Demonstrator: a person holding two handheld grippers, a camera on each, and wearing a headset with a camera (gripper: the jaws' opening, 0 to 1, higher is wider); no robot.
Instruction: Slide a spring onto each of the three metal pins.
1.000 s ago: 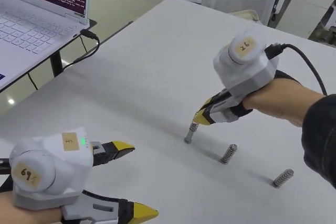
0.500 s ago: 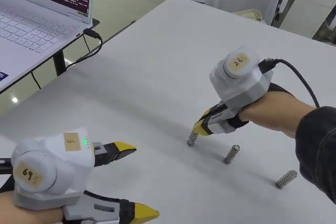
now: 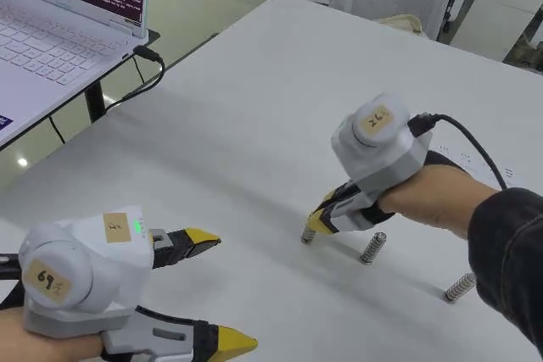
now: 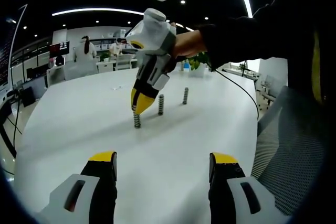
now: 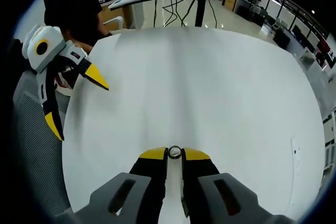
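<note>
The left gripper [image 3: 219, 290] carries a tan sticker [image 3: 44, 281] reading 69 on its round cap. A second sticker [image 3: 114, 228] on top has a mark too small to read, and a green light [image 3: 134, 228] glows beside it. The right gripper [image 3: 318, 223] has a cap sticker [image 3: 376, 120] that looks like 26. The laptop [image 3: 59, 40], past the left edge of the tabletop [image 3: 254, 108], shows lines of text too small to read.

The left gripper lies low and level at the near left corner, jaws spread wide with nothing between them. The right hand [image 3: 433, 197] tilts the right gripper nose-down, a black cable [image 3: 462, 137] trailing behind. Its jaws are pinched almost together on the top of the first spring [image 3: 308, 236], which stands on the tabletop. 2 more stand in a row toward the right edge, both free: the middle spring [image 3: 372, 247] near the first, the third spring [image 3: 459, 287] further on.
</note>
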